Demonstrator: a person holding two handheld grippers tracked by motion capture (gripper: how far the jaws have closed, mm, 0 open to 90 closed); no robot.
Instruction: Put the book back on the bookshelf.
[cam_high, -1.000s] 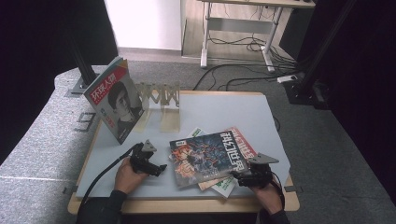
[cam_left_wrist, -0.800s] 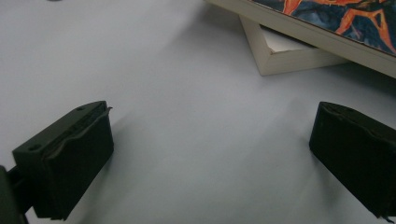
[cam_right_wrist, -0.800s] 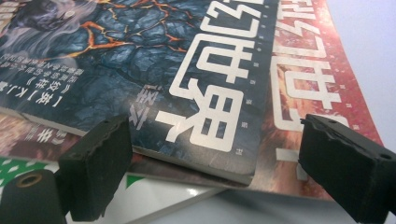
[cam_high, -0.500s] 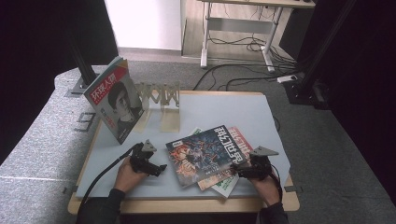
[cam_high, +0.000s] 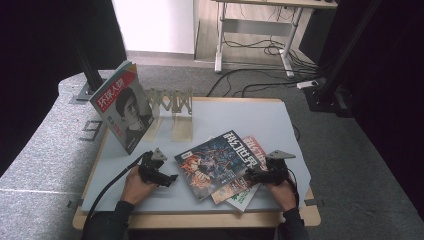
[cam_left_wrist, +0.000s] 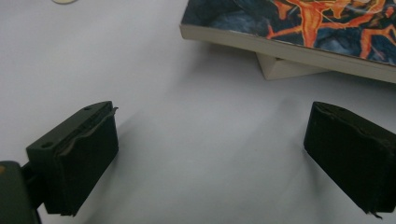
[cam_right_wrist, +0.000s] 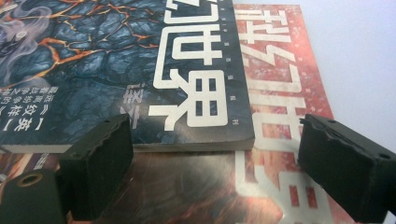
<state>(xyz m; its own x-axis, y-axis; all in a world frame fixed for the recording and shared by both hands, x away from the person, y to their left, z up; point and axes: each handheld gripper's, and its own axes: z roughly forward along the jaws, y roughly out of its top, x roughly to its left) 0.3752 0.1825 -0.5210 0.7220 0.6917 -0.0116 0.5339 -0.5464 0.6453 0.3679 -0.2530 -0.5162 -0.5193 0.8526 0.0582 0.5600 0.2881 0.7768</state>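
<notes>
A stack of magazines lies fanned out at the front middle of the white table (cam_high: 240, 115). On top is a dark blue magazine (cam_high: 215, 162) (cam_right_wrist: 116, 70) with orange art. Under it lies a red magazine (cam_high: 255, 150) (cam_right_wrist: 280, 93), and a green-and-white one (cam_high: 242, 200) pokes out at the bottom. My right gripper (cam_high: 251, 175) (cam_right_wrist: 212, 163) is open at the stack's right side, low over the red cover, its jaws flanking the dark magazine's corner. My left gripper (cam_high: 171, 178) (cam_left_wrist: 210, 154) is open on bare table just left of the stack, with the dark magazine's edge (cam_left_wrist: 303, 23) ahead.
At the back left a magazine with a red header (cam_high: 122, 112) stands upright and tilted, next to a light wooden rack (cam_high: 172, 102). Cables trail from both grippers over the table's front edge. The floor beyond holds a desk frame and cables.
The right hand has shifted a little to the left along the stack's right side, and the top magazine has turned slightly. The left hand has stayed put.
</notes>
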